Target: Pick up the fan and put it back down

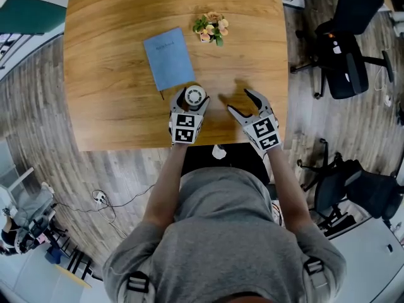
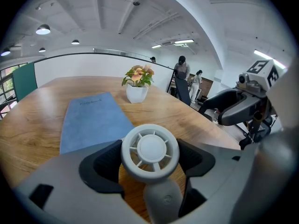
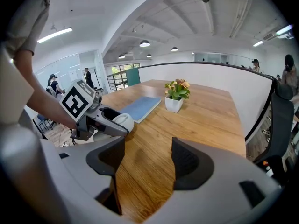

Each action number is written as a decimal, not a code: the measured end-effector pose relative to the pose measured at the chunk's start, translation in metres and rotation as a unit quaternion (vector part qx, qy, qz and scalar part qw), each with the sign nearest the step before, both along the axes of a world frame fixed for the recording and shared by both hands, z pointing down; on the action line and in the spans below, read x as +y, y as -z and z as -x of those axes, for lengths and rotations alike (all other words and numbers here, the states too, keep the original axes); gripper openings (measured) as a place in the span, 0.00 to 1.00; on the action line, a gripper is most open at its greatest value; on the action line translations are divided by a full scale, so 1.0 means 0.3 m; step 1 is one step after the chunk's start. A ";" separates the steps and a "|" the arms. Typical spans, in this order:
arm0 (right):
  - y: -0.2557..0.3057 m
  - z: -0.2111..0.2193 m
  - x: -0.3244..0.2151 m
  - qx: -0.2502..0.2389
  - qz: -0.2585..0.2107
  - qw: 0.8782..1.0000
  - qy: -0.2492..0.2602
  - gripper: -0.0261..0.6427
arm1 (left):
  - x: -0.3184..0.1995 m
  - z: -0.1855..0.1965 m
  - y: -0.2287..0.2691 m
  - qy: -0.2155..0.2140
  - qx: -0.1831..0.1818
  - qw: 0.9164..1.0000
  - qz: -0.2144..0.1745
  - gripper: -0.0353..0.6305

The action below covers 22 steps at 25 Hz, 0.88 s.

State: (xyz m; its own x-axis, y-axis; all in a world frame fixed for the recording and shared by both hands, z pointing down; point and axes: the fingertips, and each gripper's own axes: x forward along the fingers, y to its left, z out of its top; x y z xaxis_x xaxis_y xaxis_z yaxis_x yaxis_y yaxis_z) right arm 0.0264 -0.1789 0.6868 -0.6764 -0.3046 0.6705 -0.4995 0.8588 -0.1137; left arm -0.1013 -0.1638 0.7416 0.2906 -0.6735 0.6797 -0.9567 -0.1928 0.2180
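Observation:
A small white hand-held fan (image 1: pixel 194 96) stands at the near part of the wooden table (image 1: pixel 113 17). My left gripper (image 1: pixel 192 100) is shut on the fan. In the left gripper view the fan's round head (image 2: pixel 150 149) fills the gap between both black pads, with its handle running down toward the camera. Whether the fan rests on the wood or hangs just above it I cannot tell. My right gripper (image 1: pixel 240 101) is open to the right of the fan, with nothing between its fingers. The right gripper view shows the fan (image 3: pixel 122 121) at the left, inside the left gripper's jaws.
A blue notebook (image 1: pixel 169 59) lies just beyond the fan. A small white pot of flowers (image 1: pixel 211 28) stands farther back. Black office chairs (image 1: pixel 344 55) stand to the right of the table. The table's front edge runs right under both grippers.

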 end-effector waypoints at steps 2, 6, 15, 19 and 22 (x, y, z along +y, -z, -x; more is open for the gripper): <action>-0.001 -0.004 0.005 0.002 -0.002 1.000 -0.003 0.52 | -0.001 0.003 0.007 0.000 0.001 1.000 -0.005 0.61; 0.004 -0.018 0.011 0.008 -0.012 1.000 -0.009 0.52 | -0.004 0.010 0.029 -0.001 0.001 1.000 -0.012 0.61; 0.038 -0.045 0.025 0.004 -0.023 0.999 -0.034 0.51 | -0.002 0.023 0.077 -0.010 -0.005 1.000 -0.024 0.61; 0.063 -0.053 0.033 -0.006 -0.027 0.999 -0.042 0.51 | 0.011 0.018 0.120 -0.007 -0.004 1.000 -0.029 0.61; 0.086 -0.041 0.035 -0.015 -0.030 0.999 -0.038 0.51 | 0.025 0.024 0.155 0.000 -0.009 0.999 -0.033 0.61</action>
State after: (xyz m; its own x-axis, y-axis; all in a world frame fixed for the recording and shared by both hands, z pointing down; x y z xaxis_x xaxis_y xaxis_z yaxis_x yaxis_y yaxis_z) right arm 0.0387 -0.1685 0.6611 -0.6694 -0.3948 0.6293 -0.5608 0.8241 -0.0795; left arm -0.1083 -0.1563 0.6950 0.2792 -0.7166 0.6392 -0.9602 -0.2068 0.1876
